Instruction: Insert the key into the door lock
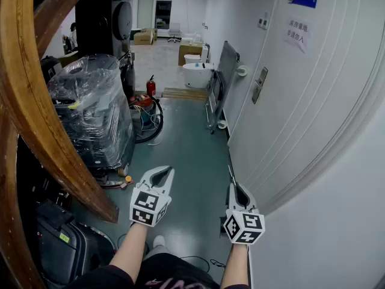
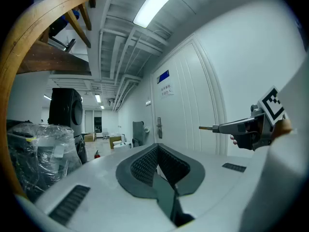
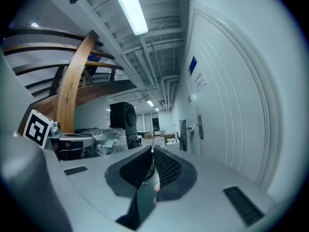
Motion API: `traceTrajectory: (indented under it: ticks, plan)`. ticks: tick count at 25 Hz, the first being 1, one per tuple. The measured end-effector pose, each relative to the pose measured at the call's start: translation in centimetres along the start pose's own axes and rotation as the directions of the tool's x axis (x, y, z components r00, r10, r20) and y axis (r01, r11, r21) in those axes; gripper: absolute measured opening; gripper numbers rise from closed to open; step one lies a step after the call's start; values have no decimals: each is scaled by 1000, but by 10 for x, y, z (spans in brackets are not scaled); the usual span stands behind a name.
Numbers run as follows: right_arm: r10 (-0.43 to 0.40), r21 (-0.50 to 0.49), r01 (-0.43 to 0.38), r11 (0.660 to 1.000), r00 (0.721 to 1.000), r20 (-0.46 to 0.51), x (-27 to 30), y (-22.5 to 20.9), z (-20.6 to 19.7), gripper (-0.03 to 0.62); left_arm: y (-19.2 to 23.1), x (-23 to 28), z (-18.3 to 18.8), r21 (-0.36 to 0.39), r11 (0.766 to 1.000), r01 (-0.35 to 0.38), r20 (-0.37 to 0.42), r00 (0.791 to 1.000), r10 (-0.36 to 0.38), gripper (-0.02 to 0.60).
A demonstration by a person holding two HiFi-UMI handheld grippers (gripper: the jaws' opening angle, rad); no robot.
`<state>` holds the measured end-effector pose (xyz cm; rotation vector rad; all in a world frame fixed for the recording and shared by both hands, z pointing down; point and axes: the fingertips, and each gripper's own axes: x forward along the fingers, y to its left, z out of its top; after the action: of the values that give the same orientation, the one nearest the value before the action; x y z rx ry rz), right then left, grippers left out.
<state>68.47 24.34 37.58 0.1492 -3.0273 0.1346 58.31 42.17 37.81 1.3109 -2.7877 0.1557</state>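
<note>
Left of the door (image 1: 301,113), a plastic-wrapped stack (image 1: 90,110) holds dark equipment. The cardboard box (image 1: 189,52) farther along shows no contents. The left gripper (image 1: 161,172) hangs away from the door, jaws closed on nothing. The right gripper (image 1: 233,186), nearer the door, pinches the key (image 1: 230,173). The door lock (image 1: 260,84) sits well ahead, so approach and insertion both remain.

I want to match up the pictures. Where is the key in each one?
Head view: lower middle, the key sticks out of the right gripper.
Left gripper view: right side, pointing left.
Right gripper view: centre, pinched between the jaws.
Shared landmark: the door handle.
</note>
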Motion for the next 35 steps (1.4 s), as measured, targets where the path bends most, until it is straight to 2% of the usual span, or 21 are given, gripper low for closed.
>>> traceTrajectory:
  ticks: [17, 24, 35]
  plan:
    - [-4, 11, 4, 1000, 1000, -31, 27, -1, -18, 80, 16, 17, -24, -27, 1000, -15, -28, 1000, 14, 12]
    - [-21, 0, 21, 1000, 998, -57, 69, 4, -25, 80, 48, 39, -37, -54, 998, -19, -45, 999, 17, 11]
    - [-23, 24, 23, 999, 999, -32, 164, 37, 6, 80, 131, 85, -20, -43, 999, 28, -49, 998, -31, 12]
